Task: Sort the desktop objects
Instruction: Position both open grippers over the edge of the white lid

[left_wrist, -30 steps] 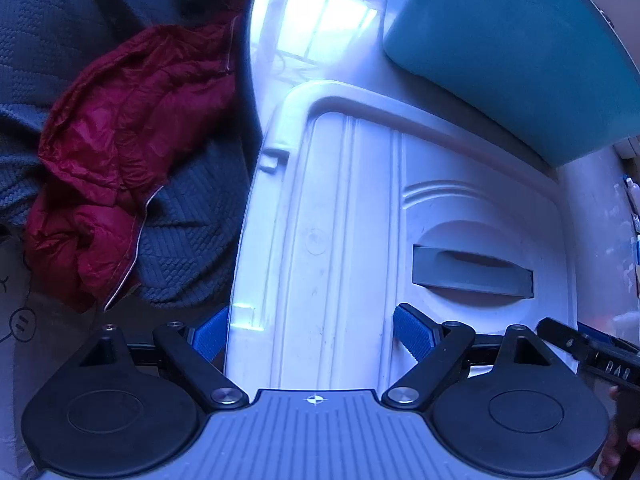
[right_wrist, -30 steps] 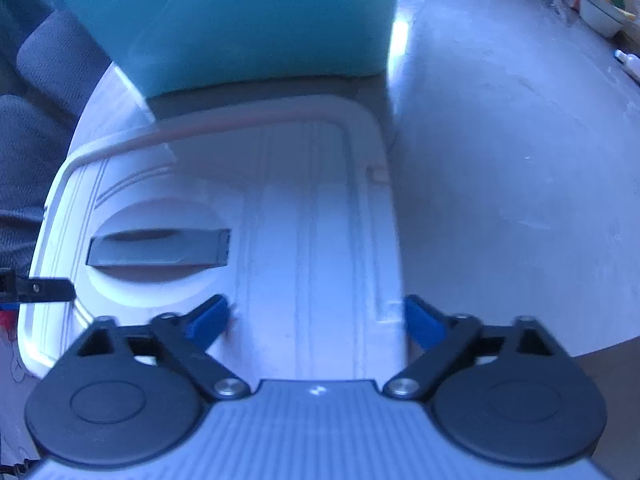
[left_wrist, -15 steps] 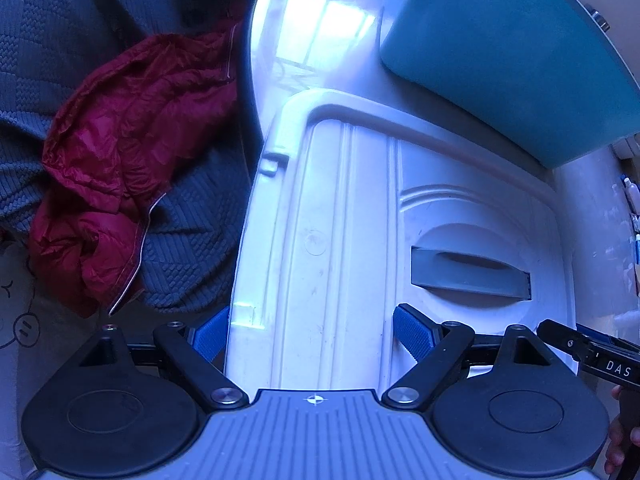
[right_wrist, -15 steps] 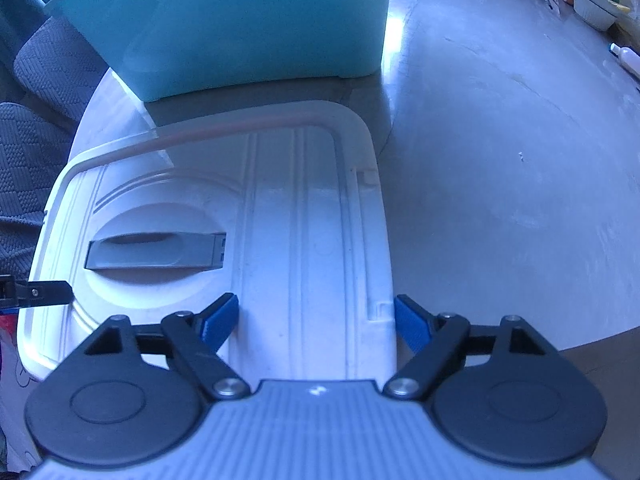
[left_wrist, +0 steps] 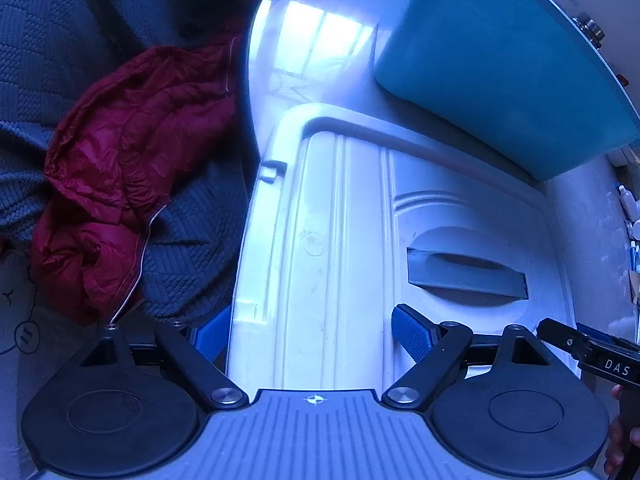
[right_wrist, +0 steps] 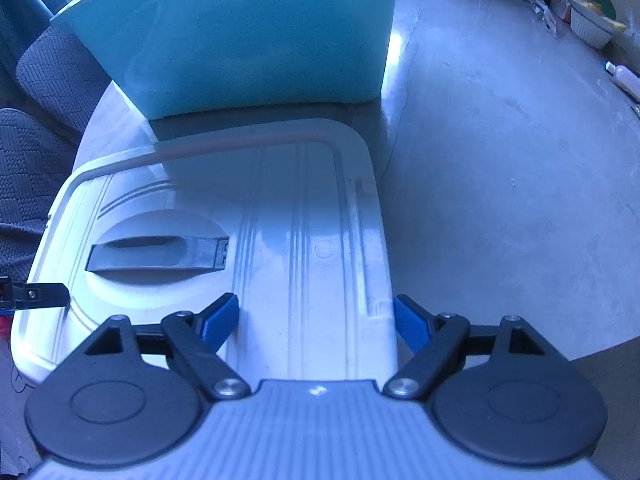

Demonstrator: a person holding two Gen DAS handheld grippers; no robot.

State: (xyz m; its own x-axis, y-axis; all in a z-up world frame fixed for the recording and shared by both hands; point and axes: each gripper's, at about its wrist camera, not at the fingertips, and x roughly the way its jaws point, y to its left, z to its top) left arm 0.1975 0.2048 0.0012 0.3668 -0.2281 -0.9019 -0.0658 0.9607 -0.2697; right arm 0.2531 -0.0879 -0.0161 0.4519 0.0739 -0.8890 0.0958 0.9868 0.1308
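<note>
A white plastic lid [left_wrist: 344, 248] with a grey recessed handle [left_wrist: 466, 272] is seen lying flat on a round grey table [right_wrist: 500, 184], just in front of a teal storage bin [right_wrist: 248, 36]. The left gripper [left_wrist: 312, 330] is held low over the lid's left edge, its blue-padded fingers [left_wrist: 410, 332] spread wide, one outside the rim and one over the lid. The right gripper [right_wrist: 316, 322] is held likewise over the lid's right edge, fingers [right_wrist: 220, 320] spread, straddling the rim. Whether the pads touch the lid cannot be told. The letters "DAS" are read on the right gripper's side in the left view. A crumpled red jacket [left_wrist: 132, 168] is seen on dark quilted seating [left_wrist: 188, 252] beside the table.
</note>
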